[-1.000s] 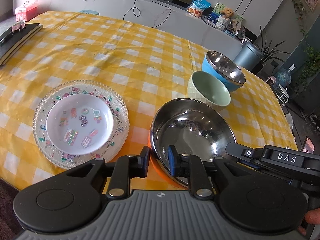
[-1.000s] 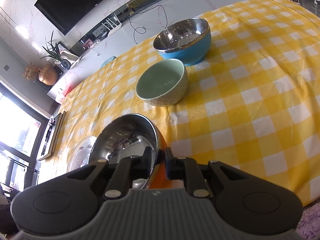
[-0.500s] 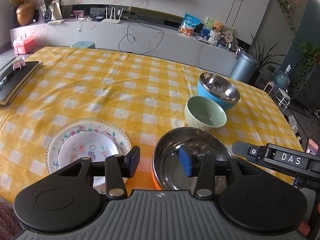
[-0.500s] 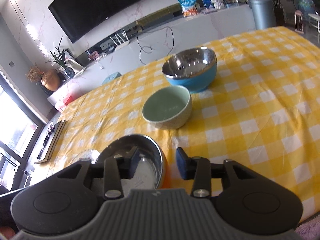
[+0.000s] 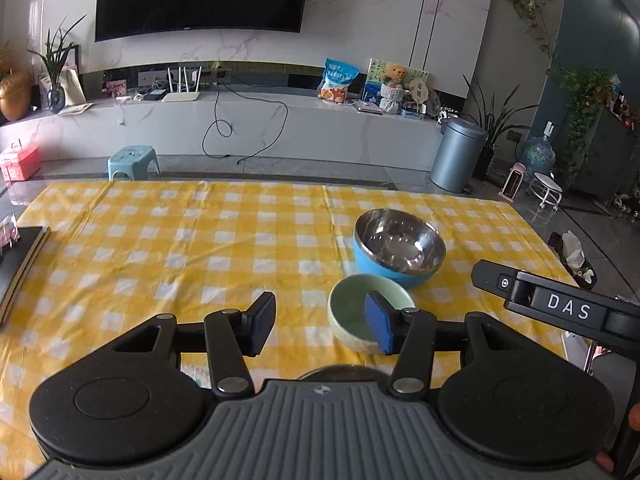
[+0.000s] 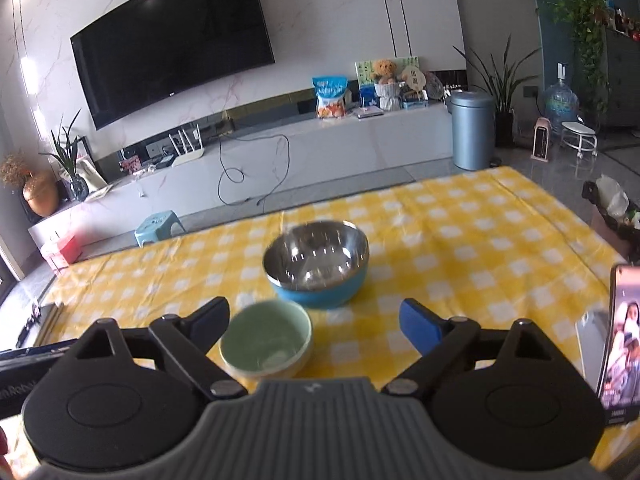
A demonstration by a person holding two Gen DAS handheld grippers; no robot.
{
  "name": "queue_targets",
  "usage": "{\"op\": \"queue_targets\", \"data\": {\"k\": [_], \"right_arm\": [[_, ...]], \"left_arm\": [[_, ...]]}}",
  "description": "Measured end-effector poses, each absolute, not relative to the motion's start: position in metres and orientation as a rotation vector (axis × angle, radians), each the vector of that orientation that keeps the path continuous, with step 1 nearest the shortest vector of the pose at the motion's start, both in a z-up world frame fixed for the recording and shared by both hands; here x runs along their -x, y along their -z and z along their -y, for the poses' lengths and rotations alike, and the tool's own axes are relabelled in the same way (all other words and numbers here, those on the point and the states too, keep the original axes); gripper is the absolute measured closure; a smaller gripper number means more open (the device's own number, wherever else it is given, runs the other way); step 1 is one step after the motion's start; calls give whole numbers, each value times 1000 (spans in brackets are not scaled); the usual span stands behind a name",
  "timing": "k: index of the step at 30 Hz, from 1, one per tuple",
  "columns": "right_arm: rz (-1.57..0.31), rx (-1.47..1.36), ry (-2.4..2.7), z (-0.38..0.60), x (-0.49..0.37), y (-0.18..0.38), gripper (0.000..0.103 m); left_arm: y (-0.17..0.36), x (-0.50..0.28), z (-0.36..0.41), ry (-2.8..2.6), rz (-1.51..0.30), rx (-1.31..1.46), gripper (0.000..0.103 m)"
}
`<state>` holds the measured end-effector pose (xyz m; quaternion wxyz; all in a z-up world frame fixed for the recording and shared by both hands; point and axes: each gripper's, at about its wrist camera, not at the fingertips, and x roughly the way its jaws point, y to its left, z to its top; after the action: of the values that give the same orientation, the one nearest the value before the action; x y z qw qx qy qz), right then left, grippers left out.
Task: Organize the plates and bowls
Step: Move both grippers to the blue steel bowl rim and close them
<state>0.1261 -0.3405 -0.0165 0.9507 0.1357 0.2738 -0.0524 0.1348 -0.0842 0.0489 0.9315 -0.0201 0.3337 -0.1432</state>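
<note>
A pale green bowl (image 5: 352, 312) stands on the yellow checked table (image 5: 180, 248), with a blue-sided steel bowl (image 5: 398, 244) just behind it. My left gripper (image 5: 320, 326) is open and empty, raised above the table's near side, its right pad in front of the green bowl. Only a sliver of the steel orange bowl's rim (image 5: 340, 370) shows under it. In the right wrist view my right gripper (image 6: 316, 320) is wide open and empty, above the green bowl (image 6: 266, 338) and blue bowl (image 6: 316, 266). The decorated plate is hidden.
A dark book or tray (image 5: 18, 264) lies at the table's left edge. A phone (image 6: 624, 340) stands at the right edge. Beyond the far edge are a blue stool (image 5: 132, 160), a TV counter and a grey bin (image 5: 456, 154).
Both grippers let go of the steel orange bowl, opened wide, and lifted and tilted up. The bowl and the plate dropped out of view below them.
</note>
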Motion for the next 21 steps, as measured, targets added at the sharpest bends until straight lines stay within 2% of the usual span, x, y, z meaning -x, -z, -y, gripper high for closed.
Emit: {"op": "queue_targets", "data": {"k": [9, 21], "right_arm": [[-531, -277, 143, 356, -190, -4, 13], [-749, -456, 165, 411, -272, 47, 40]], "left_arm": [[-55, -184, 118, 334, -688, 47, 42], [-26, -262, 159, 385, -803, -10, 43]]}}
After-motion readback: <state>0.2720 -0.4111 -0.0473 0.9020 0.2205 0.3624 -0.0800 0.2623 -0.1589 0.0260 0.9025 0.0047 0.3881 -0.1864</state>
